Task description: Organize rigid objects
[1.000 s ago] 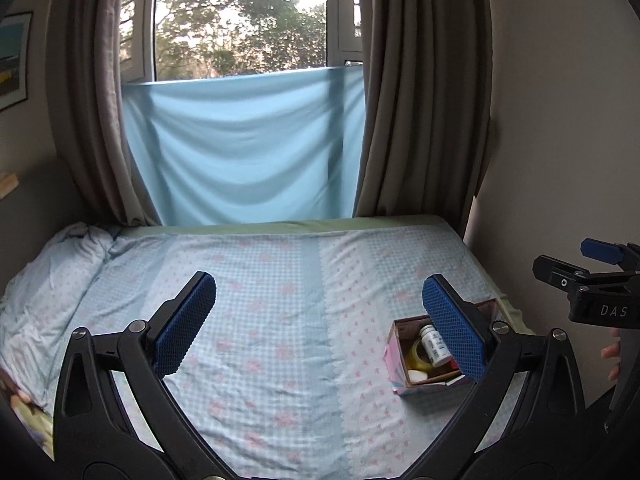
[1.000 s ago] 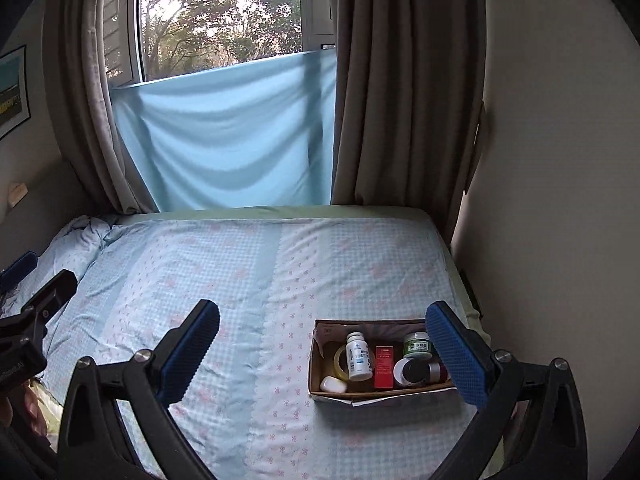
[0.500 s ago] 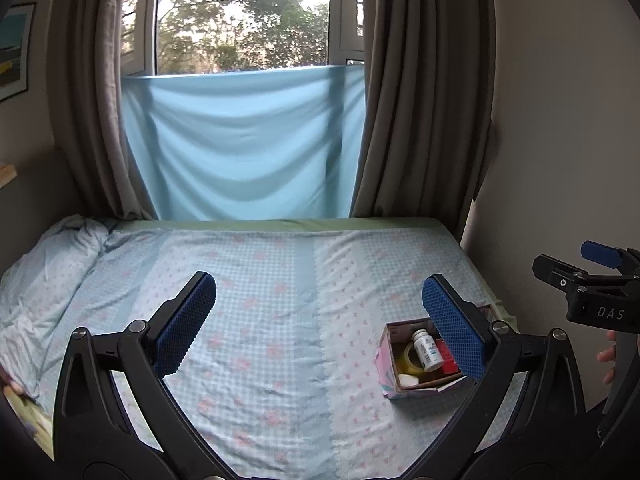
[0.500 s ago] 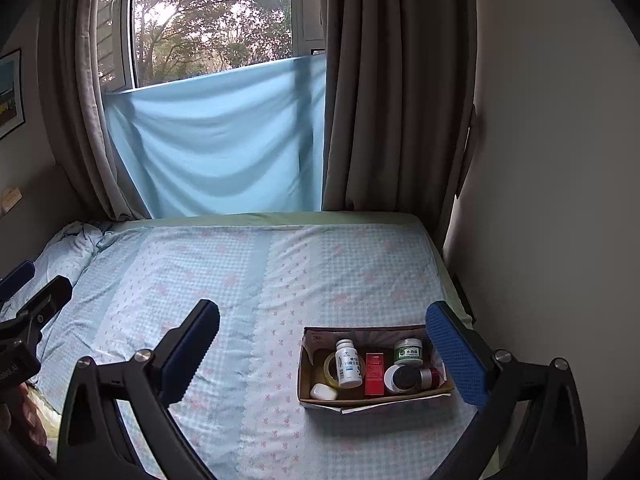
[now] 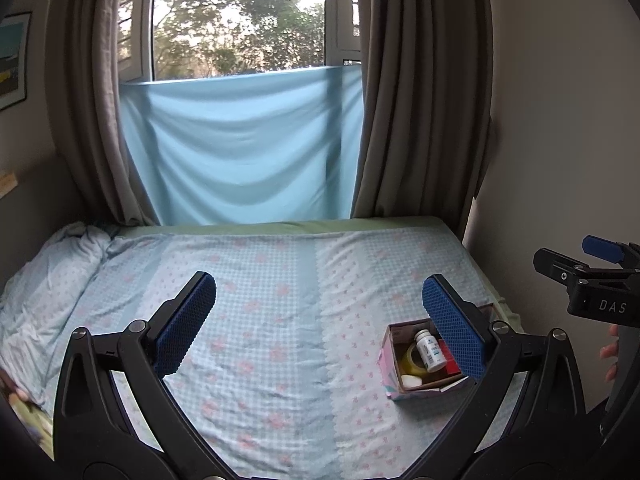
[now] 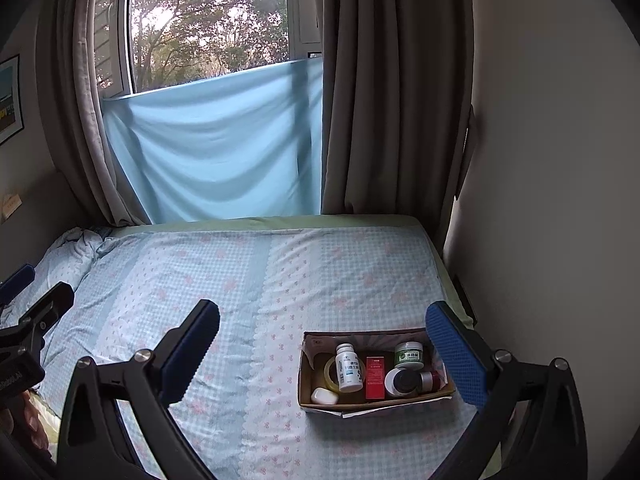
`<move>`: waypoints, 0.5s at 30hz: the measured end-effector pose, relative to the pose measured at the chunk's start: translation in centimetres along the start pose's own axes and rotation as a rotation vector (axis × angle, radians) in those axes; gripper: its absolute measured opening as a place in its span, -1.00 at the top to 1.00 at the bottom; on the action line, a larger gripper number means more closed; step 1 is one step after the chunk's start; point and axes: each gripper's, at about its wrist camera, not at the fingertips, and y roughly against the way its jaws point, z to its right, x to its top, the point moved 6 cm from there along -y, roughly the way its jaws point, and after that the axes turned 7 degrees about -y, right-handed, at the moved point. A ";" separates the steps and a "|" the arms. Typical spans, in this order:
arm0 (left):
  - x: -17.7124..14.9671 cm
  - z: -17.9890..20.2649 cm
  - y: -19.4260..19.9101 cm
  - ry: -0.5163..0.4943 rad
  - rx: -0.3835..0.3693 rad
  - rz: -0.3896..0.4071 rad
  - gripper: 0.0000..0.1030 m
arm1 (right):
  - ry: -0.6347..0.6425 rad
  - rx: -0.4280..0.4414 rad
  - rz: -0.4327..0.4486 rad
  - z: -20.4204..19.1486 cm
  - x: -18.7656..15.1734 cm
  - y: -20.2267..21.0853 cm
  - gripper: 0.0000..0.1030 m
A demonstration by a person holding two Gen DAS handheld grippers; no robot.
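Bedsheet (image 6: 248,280): matt woven cotton-like cloth, checked and flowered print, lightly creased.
Curtains (image 6: 380,100): heavy matt grey-brown cloth, soft folds.
Drape (image 6: 216,144) across window: thin smooth pale-blue cloth, slight sheen.
Box (image 6: 316,394): plain brown cardboard inside, matt; printed paper on the outside in the left wrist view (image 5: 387,364).
White bottle (image 6: 349,368): smooth glossy plastic, paper label.
Red carton (image 6: 375,378): matt card.
Green-labelled jar (image 6: 409,355): glossy plastic.
Tape roll (image 6: 331,368): translucent yellowish, shiny.
Gripper pads (image 6: 456,356): blue rubbery, dimpled rough texture. Gripper frames: black matt plastic, bright metal screws.
Wall (image 6: 540,160): matt paint.
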 end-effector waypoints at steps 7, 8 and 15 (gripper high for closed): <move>0.2 0.2 0.2 -0.007 0.003 0.007 -1.00 | -0.001 0.000 0.009 0.1 0.3 0.2 -1.00; 0.3 0.2 0.2 -0.009 0.005 0.007 -1.00 | -0.001 0.000 0.009 0.1 0.3 0.2 -1.00; 0.3 0.4 0.3 -0.016 0.008 0.010 -1.00 | -0.002 0.000 0.010 0.1 0.4 0.2 -1.00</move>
